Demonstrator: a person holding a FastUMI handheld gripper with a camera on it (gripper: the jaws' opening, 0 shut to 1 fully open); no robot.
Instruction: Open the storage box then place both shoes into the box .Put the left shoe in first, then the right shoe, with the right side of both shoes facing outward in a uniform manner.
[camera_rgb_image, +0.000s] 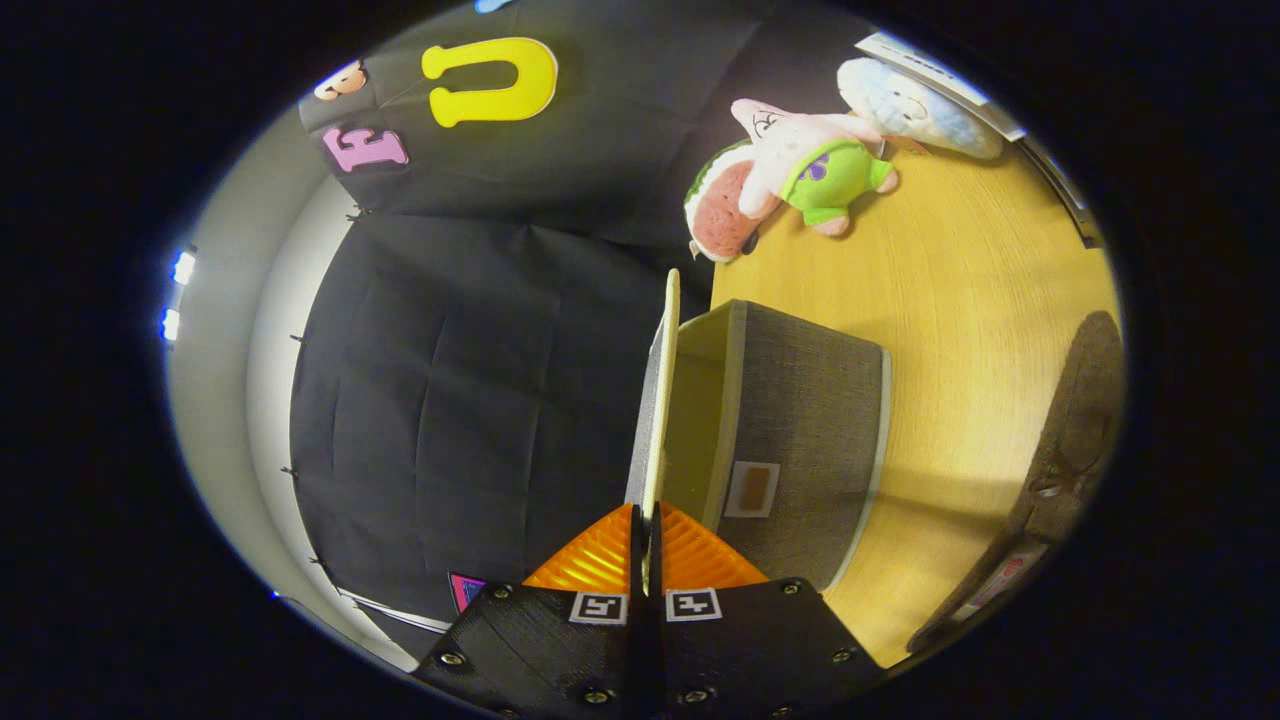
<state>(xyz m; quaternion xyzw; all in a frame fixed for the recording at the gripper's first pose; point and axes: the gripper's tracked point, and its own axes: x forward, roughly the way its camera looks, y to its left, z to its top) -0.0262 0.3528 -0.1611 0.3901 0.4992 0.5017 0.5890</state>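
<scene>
On the wooden table (960, 300), the grey box (800, 430) is sitting at my one o'clock while I am pinching its lid (655, 420) edge-on in my gripper (645, 545), so I am aiming to swing it fully back, gently.

One grey fabric storage box (800, 440) stands on one wooden table (960, 330), its single lid (662, 400) pinched edge-on between the two fingers of the one gripper (645, 545). Three plush toys lie beyond it: a watermelon slice (722, 212), a pink starfish figure (810, 160) and a pale blue-white animal (915, 108). One dark shoe (1060, 460) lies beside the box.
</scene>
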